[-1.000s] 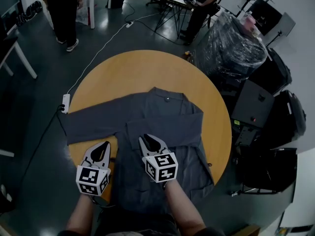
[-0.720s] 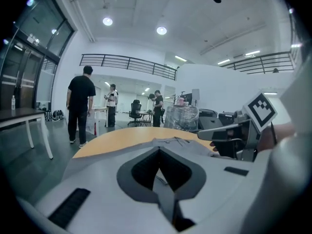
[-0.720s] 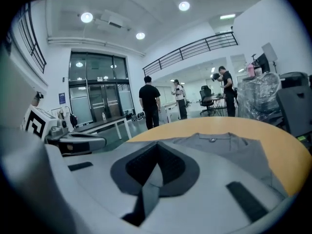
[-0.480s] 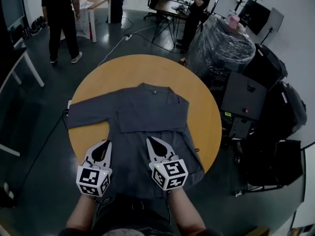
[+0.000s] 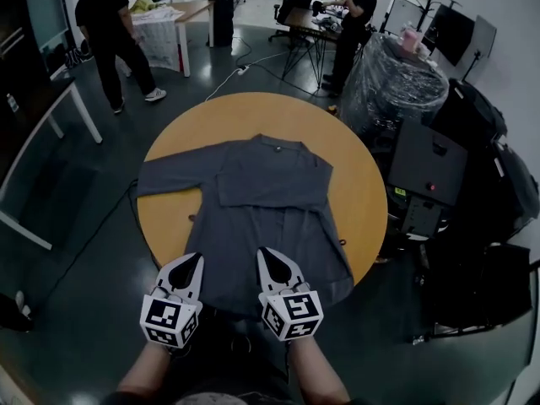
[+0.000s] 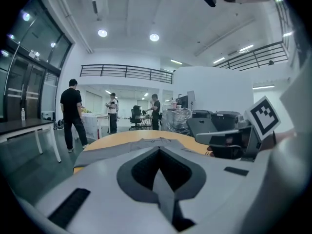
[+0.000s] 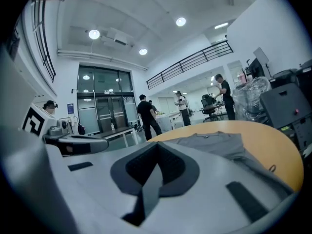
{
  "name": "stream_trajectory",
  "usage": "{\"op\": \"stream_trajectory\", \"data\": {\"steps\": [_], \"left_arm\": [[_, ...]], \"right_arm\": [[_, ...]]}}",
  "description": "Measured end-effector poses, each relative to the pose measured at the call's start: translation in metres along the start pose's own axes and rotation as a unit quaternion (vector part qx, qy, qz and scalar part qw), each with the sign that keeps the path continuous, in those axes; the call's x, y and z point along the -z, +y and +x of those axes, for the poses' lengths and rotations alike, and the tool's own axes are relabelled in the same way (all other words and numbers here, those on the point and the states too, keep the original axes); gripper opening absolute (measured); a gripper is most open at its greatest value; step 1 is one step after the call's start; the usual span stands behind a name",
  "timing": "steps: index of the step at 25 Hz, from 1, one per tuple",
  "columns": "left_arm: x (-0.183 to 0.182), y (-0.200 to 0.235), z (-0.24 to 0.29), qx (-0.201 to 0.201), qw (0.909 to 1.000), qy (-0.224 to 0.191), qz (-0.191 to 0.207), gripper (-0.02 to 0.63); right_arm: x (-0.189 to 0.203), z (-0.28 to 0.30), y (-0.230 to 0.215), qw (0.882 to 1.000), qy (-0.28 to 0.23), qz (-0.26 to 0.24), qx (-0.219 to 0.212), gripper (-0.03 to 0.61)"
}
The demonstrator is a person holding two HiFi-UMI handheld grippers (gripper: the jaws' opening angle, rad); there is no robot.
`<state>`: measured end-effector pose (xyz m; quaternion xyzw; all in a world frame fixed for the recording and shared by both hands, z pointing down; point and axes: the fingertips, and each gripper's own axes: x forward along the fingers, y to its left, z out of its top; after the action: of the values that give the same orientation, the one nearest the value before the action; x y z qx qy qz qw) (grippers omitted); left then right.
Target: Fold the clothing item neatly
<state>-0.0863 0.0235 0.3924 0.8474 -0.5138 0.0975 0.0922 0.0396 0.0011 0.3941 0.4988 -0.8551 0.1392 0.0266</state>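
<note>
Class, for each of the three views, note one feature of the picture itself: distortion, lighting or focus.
Head view: the wide-angle lens bows the room around the table, while the shirt is sharp and evenly lit. Left gripper view: the ceiling lamps glare and the corners fall black. Right gripper view: the balcony railing curves and the corners are dark.

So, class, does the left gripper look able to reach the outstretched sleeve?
Probably yes: the sleeve lies flat on the table, nothing between it and the left gripper, whose shut fingers must open first.
</note>
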Motion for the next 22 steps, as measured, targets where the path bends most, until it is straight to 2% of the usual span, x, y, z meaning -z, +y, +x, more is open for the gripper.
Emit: {"op": "stream_trajectory", "data": {"steps": [6, 13, 16, 22], "left_arm": [[-0.009, 0.021, -0.026, -0.031, 0.9994, -0.013, 0.007, 0.008], [-0.001, 0.081, -0.054, -0.057, 0.9982, -0.015, -0.011, 0.008], [0.008, 0.119, -0.062, -0.059, 0.9981, -0.011, -0.016, 0.008], [0.019, 0.226, -0.079, -0.078, 0.9962, -0.013, -0.037, 0.008]], "right_arm": [[-0.005, 0.008, 0.030, 1.000, -0.001, -0.003, -0.028, -0.010], [-0.007, 0.046, 0.087, 0.998, 0.007, -0.023, -0.060, -0.011], [-0.001, 0.079, 0.114, 0.998, 0.015, -0.026, -0.062, -0.011], [0.016, 0.164, 0.192, 0.996, 0.035, -0.054, -0.070, -0.011]]}}
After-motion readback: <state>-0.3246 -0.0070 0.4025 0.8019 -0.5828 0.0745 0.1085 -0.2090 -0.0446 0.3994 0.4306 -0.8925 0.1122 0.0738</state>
